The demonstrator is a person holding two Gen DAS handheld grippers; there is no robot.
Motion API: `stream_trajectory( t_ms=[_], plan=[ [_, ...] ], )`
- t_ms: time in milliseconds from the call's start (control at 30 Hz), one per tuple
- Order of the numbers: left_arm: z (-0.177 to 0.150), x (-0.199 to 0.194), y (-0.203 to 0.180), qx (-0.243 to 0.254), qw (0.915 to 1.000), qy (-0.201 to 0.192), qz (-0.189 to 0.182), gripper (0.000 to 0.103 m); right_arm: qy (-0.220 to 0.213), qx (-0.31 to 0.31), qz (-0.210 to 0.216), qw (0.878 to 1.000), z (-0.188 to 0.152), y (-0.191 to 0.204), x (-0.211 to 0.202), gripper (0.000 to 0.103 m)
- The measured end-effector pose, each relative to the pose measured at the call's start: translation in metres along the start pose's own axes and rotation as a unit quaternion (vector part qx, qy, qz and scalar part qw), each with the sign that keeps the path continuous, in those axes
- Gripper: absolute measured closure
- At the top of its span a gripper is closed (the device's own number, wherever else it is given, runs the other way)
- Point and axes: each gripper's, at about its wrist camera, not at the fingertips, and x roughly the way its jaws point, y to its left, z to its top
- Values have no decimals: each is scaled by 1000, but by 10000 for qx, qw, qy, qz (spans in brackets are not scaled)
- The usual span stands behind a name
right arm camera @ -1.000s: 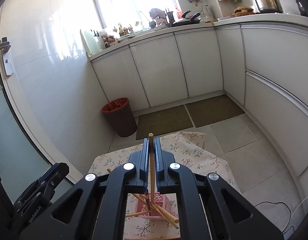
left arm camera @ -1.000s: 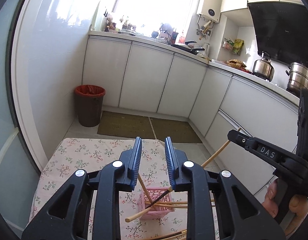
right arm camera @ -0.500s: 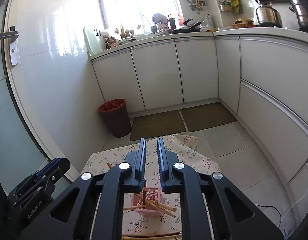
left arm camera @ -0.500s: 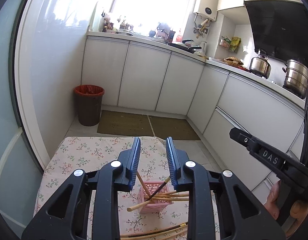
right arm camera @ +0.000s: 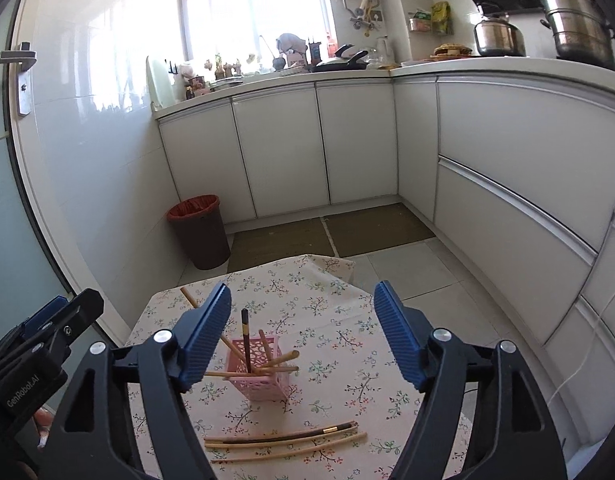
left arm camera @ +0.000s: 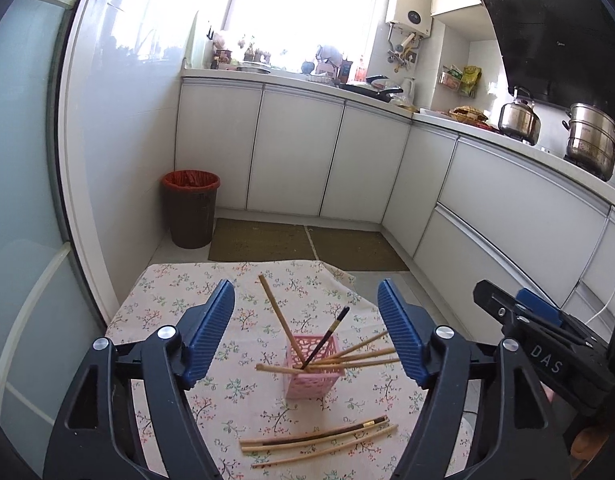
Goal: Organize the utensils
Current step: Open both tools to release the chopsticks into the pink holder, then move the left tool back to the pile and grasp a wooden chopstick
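Observation:
A pink slotted basket (left arm camera: 313,374) (right arm camera: 263,380) stands on the flowered tablecloth (left arm camera: 167,304) and holds several wooden chopsticks (left arm camera: 273,312) and one black chopstick (left arm camera: 327,340), all leaning outward. Three loose chopsticks (left arm camera: 319,438) (right arm camera: 285,438), one of them dark, lie on the cloth in front of the basket. My left gripper (left arm camera: 304,286) hangs above and short of the basket, jaws opening, nothing between them. My right gripper (right arm camera: 302,286) does the same from the basket's right and is also empty. The left wrist view shows the right gripper (left arm camera: 507,312) at its right edge.
The cloth-covered table ends just beyond the basket, with tiled floor and two brown mats (left arm camera: 307,244) past it. A brown bin with a red liner (left arm camera: 190,208) stands by the left wall. White cabinets (right arm camera: 507,200) run along the back and right.
The right gripper let go of a wooden chopstick, which now rests in the basket. Both grippers' jaws spread wide and both drew back from the basket.

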Motion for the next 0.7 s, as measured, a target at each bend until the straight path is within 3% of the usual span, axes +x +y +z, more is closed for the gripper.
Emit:
stream_trajectory(
  t_ms=[133,267,467,600,700],
  plan=[
    [-11,-2,0,-107,9999,86,43,8,27,276,-53,9996,-17,-18,-9,9],
    [-28,6,0,-45,9987,505,-62,7,109,417,-155,9989,-43,-40,-14,7],
    [-69,32,-15,502,9893,1358,-201,7,894,829,-226,9923,-99,-85,2,7],
    [-106,57,-35,1085,9716,2047,-491,7,1340,1056,-305,9849,-129,-109,18,7],
    [-141,82,-48,1493,9498,2612,-857,7,1418,1107,-357,9830,-143,-122,26,7]
  ],
)
